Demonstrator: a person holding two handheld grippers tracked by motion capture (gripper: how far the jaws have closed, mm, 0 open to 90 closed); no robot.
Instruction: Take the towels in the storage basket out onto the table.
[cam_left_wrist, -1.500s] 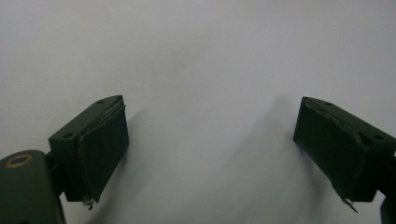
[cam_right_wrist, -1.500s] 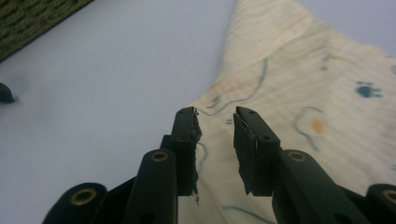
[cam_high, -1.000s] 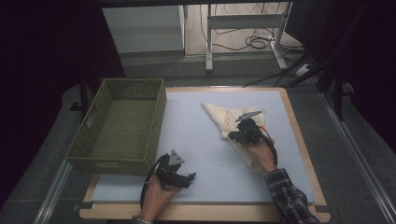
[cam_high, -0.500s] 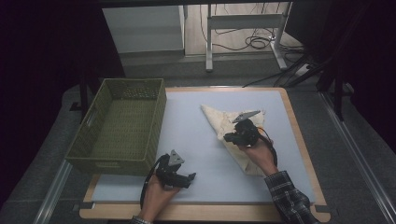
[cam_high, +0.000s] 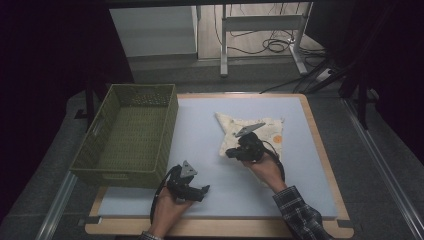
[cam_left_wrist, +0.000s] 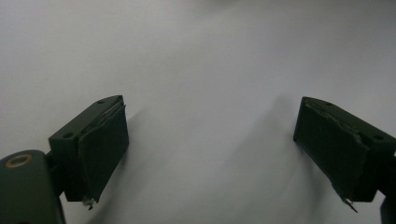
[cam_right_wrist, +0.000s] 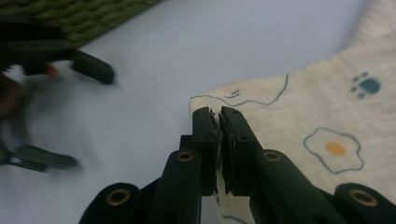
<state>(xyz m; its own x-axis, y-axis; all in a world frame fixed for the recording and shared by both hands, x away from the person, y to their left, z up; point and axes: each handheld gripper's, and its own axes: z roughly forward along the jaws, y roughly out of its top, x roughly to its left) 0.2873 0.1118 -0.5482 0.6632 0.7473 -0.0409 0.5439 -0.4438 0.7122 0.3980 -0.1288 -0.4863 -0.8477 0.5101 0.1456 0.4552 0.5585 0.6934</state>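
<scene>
A cream cloth (cam_high: 270, 131) printed with fried eggs and paw marks lies on the right half of the blue-grey mat (cam_high: 200, 125). My right gripper (cam_high: 232, 152) is shut on a corner of it, and that corner is drawn leftward over the rest. In the right gripper view the jaws (cam_right_wrist: 218, 114) pinch the cloth's (cam_right_wrist: 299, 107) edge just above the mat. My left gripper (cam_high: 202, 191) rests near the mat's front edge, held in a hand, open with nothing between its jaws (cam_left_wrist: 210, 126). It also appears blurred at the left of the right gripper view (cam_right_wrist: 70, 114).
A green woven basket (cam_high: 142, 89) stands along the mat's left side, close to the left gripper; its wall (cam_right_wrist: 93, 16) shows in the right gripper view. A wooden board rim (cam_high: 320, 150) frames the mat. Table legs and cables lie on the floor beyond.
My right gripper has moved left and a little up with the cloth's corner, folding the cloth's near part over. The left gripper has stayed put.
</scene>
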